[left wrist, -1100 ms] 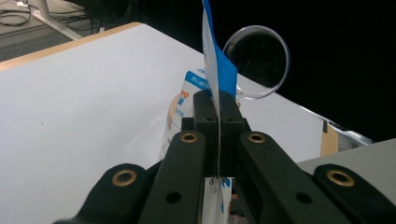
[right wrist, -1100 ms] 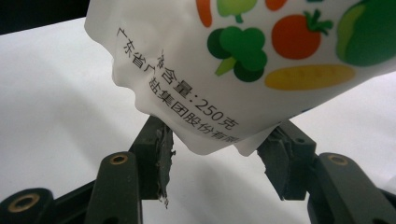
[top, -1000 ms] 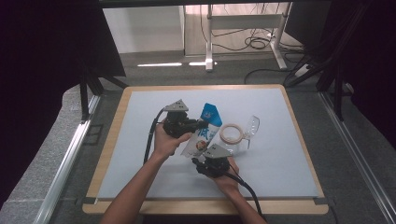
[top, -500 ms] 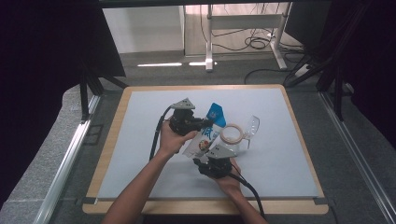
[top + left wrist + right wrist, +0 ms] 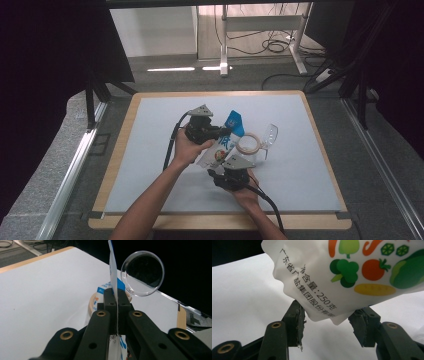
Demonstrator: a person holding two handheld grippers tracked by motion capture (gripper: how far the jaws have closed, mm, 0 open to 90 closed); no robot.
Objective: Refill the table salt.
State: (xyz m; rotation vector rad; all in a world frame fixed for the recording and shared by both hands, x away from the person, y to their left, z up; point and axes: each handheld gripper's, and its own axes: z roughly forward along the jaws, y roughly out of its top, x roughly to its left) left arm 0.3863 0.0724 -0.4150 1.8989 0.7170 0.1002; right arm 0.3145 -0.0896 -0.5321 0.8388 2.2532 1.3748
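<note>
I see a white pouch (image 5: 352, 277) — black characters, green, red, orange and yellow vegetable drawings, a blue top in the high view's centre — beside a tan tape roll (image 5: 248, 144) and clear lid (image 5: 142, 273), on a pale grey mat (image 5: 150, 150) rimmed in light wood.

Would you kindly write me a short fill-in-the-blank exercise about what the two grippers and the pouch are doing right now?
1. The left gripper is ____ on the pouch's thin edge.
2. The right gripper has its jaws ____, with the pouch's corner between them.
3. Beside the pouch lies a roll of ____ on the table.
4. The clear round plastic lid stands ____ the pouch in the left gripper view.

Missing words: shut; open; tape; behind
</note>
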